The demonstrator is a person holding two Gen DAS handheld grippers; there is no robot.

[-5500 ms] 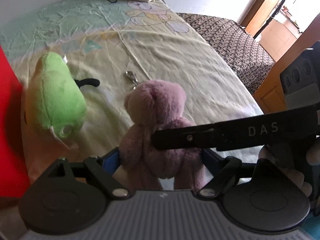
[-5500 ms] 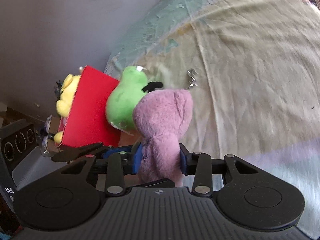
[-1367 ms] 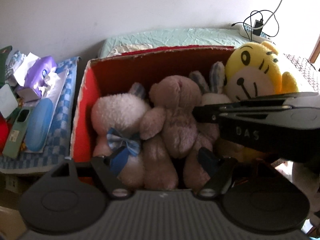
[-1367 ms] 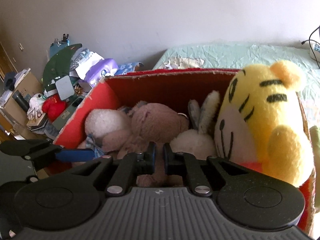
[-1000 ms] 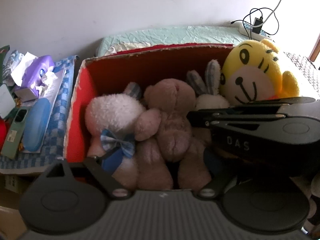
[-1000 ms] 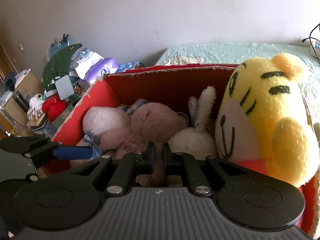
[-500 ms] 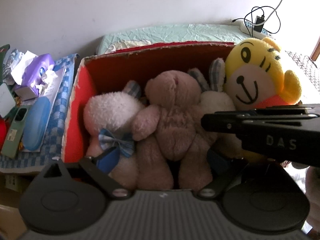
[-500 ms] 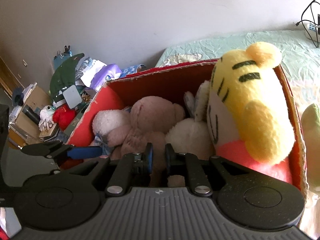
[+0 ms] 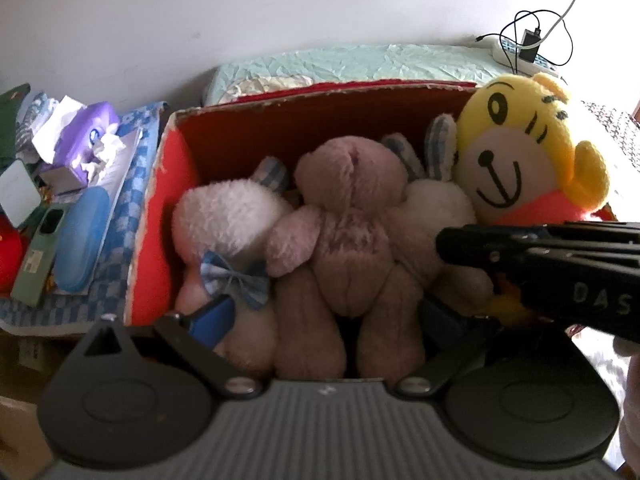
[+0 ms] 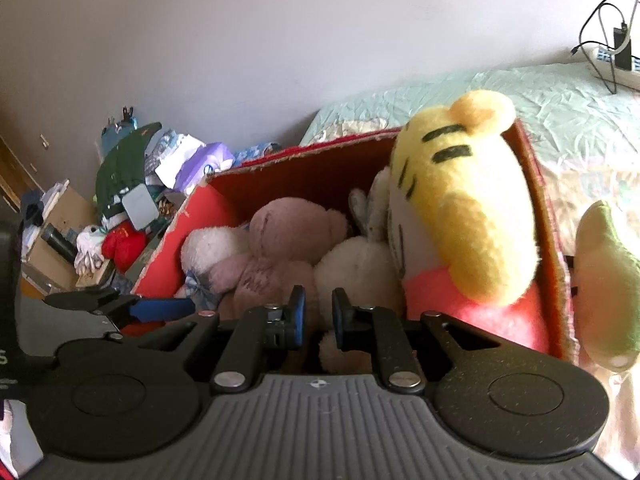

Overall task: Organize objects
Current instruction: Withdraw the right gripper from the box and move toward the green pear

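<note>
Left gripper (image 9: 326, 316) jaws spread wide, straddling the pink teddy bear's (image 9: 348, 232) legs, not clamping. Bear sits mid-frame inside the red box (image 9: 160, 216), between the white plush (image 9: 224, 220) with blue bow and the bunny (image 9: 436, 200); yellow tiger (image 9: 520, 152) at right. Right gripper (image 10: 318, 316) nearly closed, small gap, holding nothing. Green plush (image 10: 604, 280) outside the box, right edge of the right wrist view.
</note>
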